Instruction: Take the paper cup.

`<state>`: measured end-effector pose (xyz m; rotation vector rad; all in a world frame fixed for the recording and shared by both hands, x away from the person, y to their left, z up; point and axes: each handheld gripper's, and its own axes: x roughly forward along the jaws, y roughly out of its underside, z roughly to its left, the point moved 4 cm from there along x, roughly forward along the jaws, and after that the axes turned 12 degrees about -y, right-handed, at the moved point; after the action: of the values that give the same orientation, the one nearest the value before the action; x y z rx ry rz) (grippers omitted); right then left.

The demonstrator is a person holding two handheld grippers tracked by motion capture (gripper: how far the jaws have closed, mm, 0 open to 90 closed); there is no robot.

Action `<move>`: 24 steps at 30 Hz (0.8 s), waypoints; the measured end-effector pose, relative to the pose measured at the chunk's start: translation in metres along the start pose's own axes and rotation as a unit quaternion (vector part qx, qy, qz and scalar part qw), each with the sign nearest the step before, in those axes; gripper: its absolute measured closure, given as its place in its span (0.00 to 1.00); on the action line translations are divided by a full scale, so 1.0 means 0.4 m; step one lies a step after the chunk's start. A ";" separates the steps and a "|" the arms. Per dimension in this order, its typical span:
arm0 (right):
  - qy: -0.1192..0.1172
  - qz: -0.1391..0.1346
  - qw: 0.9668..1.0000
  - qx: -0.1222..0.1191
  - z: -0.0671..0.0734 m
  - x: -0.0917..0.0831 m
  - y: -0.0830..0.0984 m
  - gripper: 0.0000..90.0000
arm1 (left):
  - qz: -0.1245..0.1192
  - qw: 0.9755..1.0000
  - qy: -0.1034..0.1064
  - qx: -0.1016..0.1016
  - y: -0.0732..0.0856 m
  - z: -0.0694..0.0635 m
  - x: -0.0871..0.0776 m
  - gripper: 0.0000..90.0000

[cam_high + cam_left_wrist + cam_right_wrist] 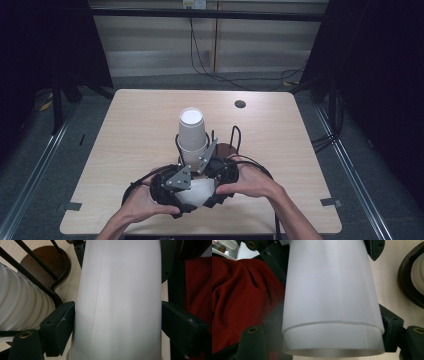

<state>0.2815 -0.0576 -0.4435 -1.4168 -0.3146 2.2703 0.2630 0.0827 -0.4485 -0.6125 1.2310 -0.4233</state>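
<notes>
Two nested white paper cups point(196, 193) lie on their side near the table's front edge, held between both grippers. My left gripper point(117, 320) has its pads against the two sides of the cup wall point(120, 290). My right gripper point(332, 325) clasps the cups point(329, 285) near the mouth, where the inner cup sticks out of the outer one. In the high view the left gripper point(172, 186) and the right gripper point(222, 176) face each other, each in one hand.
A tall stack of white cups point(191, 132) stands upside down in a black wire holder point(235, 137) just behind the grippers, on the light wooden table point(140, 130). A dark round hole point(240, 104) sits far right. Red cloth point(242, 295) lies behind the cups.
</notes>
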 end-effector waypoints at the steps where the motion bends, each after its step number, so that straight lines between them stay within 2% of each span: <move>1: 0.002 0.000 1.000 0.000 -0.001 0.002 0.000 0.29 | -0.006 1.000 0.002 -0.002 0.000 0.001 -0.003 0.18; 4: 0.010 -0.001 1.000 0.000 -0.006 0.005 0.001 0.29 | -0.021 1.000 -0.003 -0.002 0.000 0.007 -0.014 0.18; 5: 0.012 -0.003 1.000 0.000 -0.006 0.005 0.001 0.29 | -0.033 0.999 -0.006 -0.001 0.000 0.009 -0.020 0.17; 6: 0.016 -0.010 1.000 -0.006 -0.007 0.003 -0.001 0.29 | -0.039 0.999 -0.004 -0.003 0.000 0.011 -0.025 0.18; 14: 0.019 -0.020 1.000 -0.001 -0.004 -0.013 0.008 0.29 | -0.090 0.995 -0.005 -0.039 -0.002 0.032 -0.060 0.18; 16: 0.028 -0.034 0.999 -0.007 -0.007 -0.019 0.012 0.29 | -0.103 0.993 -0.002 -0.052 0.000 0.035 -0.065 0.18; 17: 0.024 -0.037 0.999 -0.002 -0.006 -0.022 0.014 0.29 | -0.106 0.993 -0.008 -0.054 0.002 0.037 -0.068 0.18; 19: 0.032 -0.049 0.998 -0.003 -0.011 -0.028 0.022 0.29 | -0.119 0.991 -0.017 -0.059 0.004 0.041 -0.076 0.18; 22: 0.038 -0.061 0.997 0.004 -0.016 -0.035 0.041 0.29 | -0.143 0.986 -0.030 -0.083 0.007 0.051 -0.095 0.18; 24: 0.041 -0.069 0.997 0.009 -0.014 -0.040 0.051 0.29 | -0.154 0.983 -0.031 -0.093 0.011 0.058 -0.103 0.18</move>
<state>0.2876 -0.0836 -0.4419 -1.4287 -0.3525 2.0941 0.2732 0.1157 -0.4161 -0.9755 1.1271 -0.5463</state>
